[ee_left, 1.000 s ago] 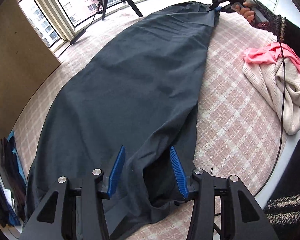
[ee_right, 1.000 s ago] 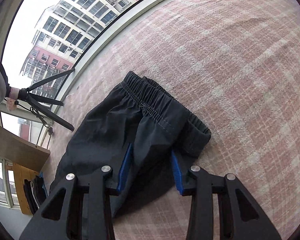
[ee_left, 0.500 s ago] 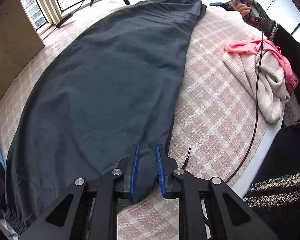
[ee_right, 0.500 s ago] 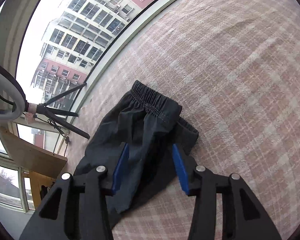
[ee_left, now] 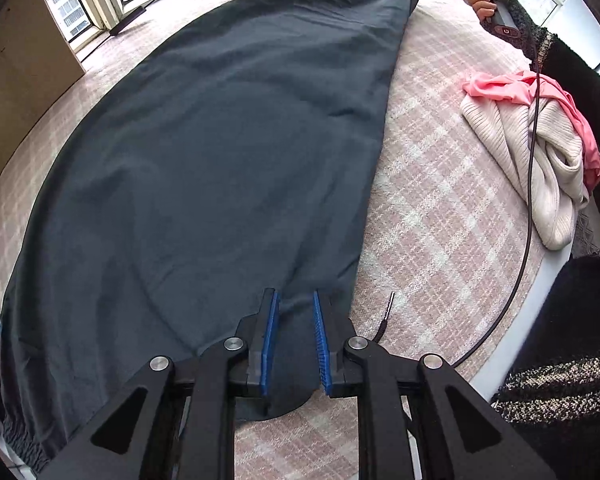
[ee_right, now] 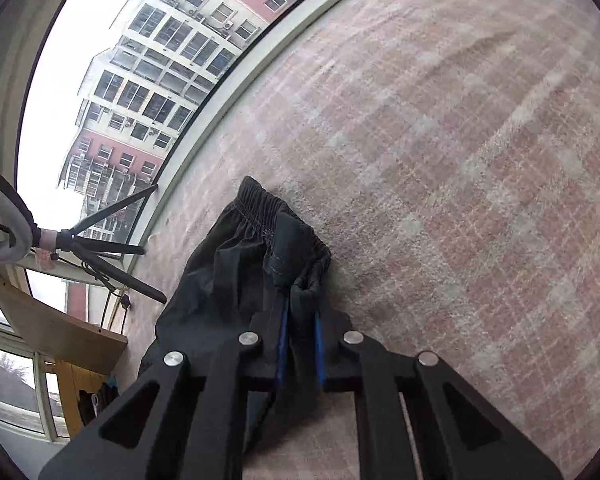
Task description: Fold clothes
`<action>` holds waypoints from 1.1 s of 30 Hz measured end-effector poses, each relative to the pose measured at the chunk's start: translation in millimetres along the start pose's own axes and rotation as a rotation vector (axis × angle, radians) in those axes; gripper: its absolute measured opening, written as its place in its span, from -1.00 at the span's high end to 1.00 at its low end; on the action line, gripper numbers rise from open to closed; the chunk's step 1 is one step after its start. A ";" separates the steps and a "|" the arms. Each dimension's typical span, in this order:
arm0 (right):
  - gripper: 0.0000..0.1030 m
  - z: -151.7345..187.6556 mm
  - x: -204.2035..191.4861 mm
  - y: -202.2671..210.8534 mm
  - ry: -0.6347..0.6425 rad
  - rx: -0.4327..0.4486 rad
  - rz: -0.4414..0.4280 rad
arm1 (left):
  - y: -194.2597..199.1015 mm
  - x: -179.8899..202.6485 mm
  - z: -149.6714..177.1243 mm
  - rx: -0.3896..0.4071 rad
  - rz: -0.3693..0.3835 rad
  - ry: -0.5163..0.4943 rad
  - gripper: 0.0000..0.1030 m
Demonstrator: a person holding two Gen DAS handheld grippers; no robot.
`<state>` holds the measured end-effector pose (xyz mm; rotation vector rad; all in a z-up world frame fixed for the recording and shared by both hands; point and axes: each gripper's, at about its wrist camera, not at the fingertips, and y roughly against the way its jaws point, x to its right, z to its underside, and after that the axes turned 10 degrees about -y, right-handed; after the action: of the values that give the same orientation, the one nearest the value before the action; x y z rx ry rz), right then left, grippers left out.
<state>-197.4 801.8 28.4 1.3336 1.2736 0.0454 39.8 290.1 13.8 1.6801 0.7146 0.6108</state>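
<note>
**A:** so where's this fold at? Nearest thing I see is the left gripper (ee_left: 294,344), blue pads nearly together, pinching the lower edge of the dark trousers (ee_left: 220,152).

**B:** yep, and the trousers lie flat and lengthwise on the pink plaid bedspread (ee_left: 440,208). Far end, the right gripper (ee_right: 300,344) is clamped tight on bunched cloth just below the elastic waistband (ee_right: 260,204).

**A:** so both ends gripped. Looks to me like the stage of taking hold for a fold?

**B:** my guess too. Whatever comes next needs both ends lifted together and the cloth kept taut so it doesn't sag. The cream sweater (ee_left: 540,152) and pink garment (ee_left: 508,88) sit off to the side.
</note>
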 end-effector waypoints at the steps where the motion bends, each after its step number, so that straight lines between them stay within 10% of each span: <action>1: 0.81 -1.3 -9.6 13.4 0.087 0.062 -0.003 | -1.6 -0.8 1.1 -0.003 0.005 0.008 0.68; 8: 0.34 -13.2 18.6 14.6 0.090 0.035 0.174 | -5.6 8.8 -1.6 -0.001 -0.006 0.002 0.54; 14: 0.07 -2.6 11.4 22.2 -0.011 0.009 0.086 | -0.8 21.2 1.7 -0.006 -0.075 -0.060 0.26; 20: 0.07 31.6 -31.7 33.8 0.089 -0.061 0.022 | 61.9 -35.7 81.5 0.074 -0.179 0.264 0.25; 27: 0.07 165.9 -119.0 43.9 0.349 -0.336 -0.121 | 110.7 -120.2 255.9 0.091 -0.383 0.788 0.24; 33: 0.07 334.6 -169.5 32.1 0.518 -0.569 -0.182 | 113.4 -188.5 302.9 0.254 -0.308 0.969 0.13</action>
<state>-14.5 475.4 70.1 0.7266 1.6500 0.6135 146.0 -66.4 55.9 1.3876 1.7600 1.1539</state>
